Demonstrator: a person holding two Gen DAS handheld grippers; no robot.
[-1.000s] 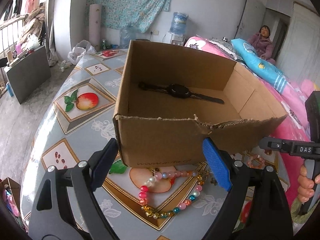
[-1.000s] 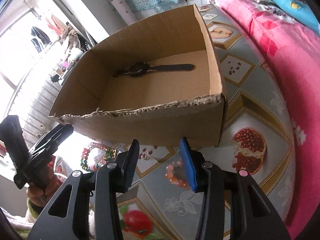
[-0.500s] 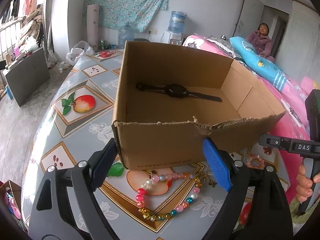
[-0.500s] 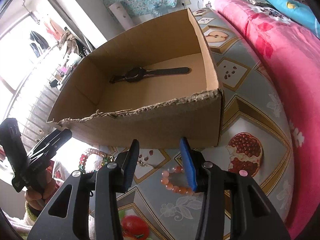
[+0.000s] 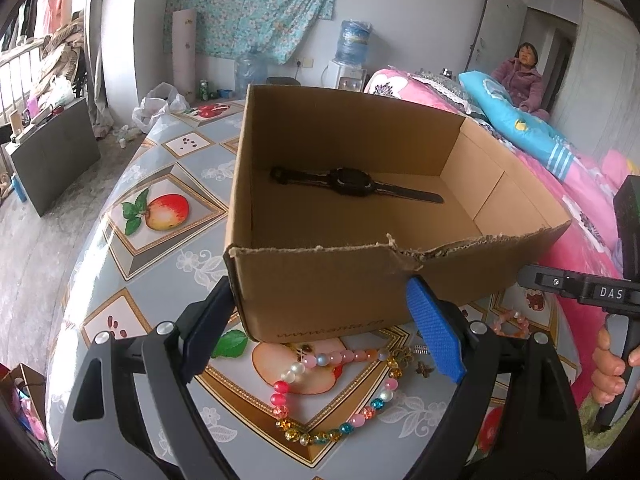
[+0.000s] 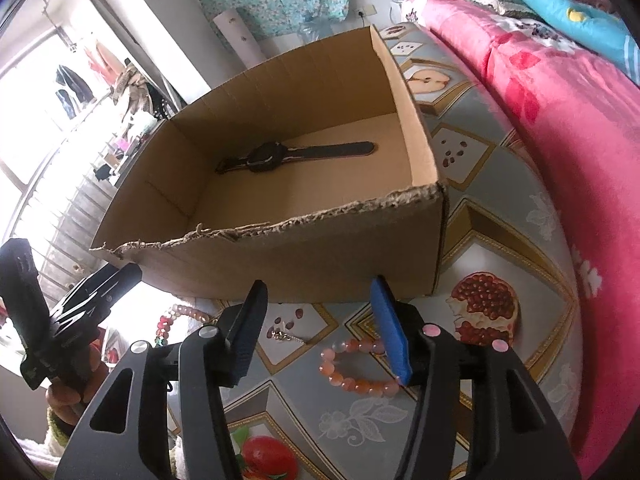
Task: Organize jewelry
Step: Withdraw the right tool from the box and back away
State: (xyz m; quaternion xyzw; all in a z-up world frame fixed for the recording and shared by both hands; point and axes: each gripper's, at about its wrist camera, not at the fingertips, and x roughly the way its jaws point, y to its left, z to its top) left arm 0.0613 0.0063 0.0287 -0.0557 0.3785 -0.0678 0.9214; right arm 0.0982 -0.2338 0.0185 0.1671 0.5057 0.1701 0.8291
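inside the cardboard box (image 5: 360, 292), a black watch (image 5: 352, 182) is being kept; left gripper (image 5: 320, 332) is being held wide over multicoloured bracelet (image 5: 332, 396), right gripper (image 6: 320, 328) wide over peach bracelet (image 6: 352, 372).

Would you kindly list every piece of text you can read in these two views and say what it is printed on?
"DAS": white letters on the black body of the right gripper, seen from the left wrist.
Web address starting "www.": printed on the front wall of the cardboard box; the remainder is too blurred to read.
Label on the water bottle: too small to read.
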